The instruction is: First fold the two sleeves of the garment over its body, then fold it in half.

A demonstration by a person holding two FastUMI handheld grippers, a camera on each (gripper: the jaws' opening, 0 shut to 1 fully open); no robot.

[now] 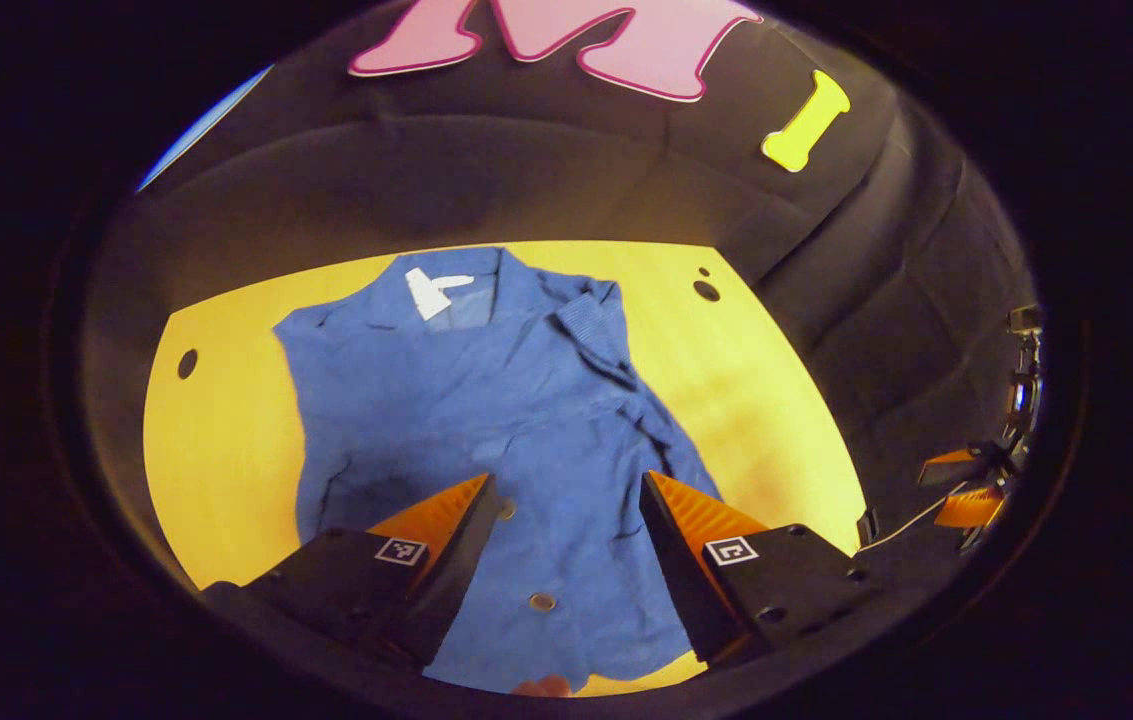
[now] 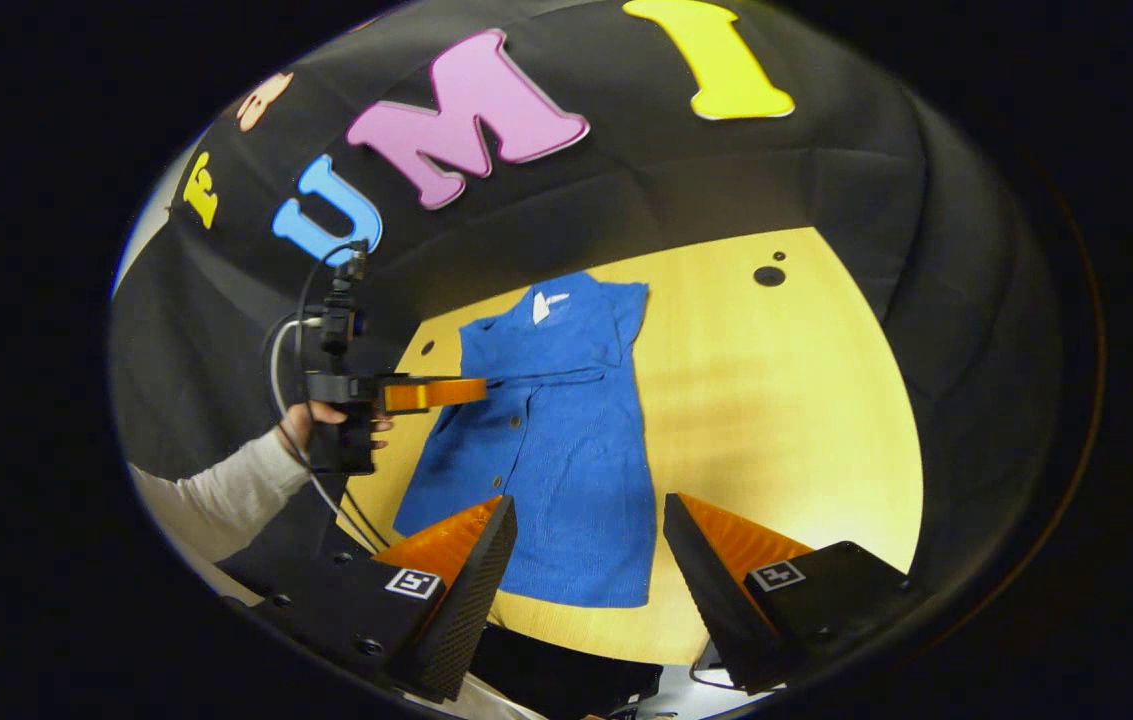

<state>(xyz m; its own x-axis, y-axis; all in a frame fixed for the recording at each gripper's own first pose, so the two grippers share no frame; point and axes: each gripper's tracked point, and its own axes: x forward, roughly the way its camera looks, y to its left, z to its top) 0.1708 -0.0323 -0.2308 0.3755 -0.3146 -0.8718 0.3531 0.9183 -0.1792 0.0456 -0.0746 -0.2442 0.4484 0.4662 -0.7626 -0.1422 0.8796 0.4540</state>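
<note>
A blue buttoned garment lies flat on the yellow table, collar and white label at the far end. One sleeve lies folded over its body. My left gripper hovers open above the garment's lower half, nothing between its fingers. In the right gripper view the garment lies mid-table, with sleeve folds across its upper part. My right gripper stands open above the garment's near hem. The left gripper, held by a hand, hangs over the garment's left edge. The right gripper appears far right, off the table.
Round holes mark the table top near the far corners. Black cloth walls close in the table at the back and sides. A person's light sleeve and a cable reach in from the left. Bare table lies right of the garment.
</note>
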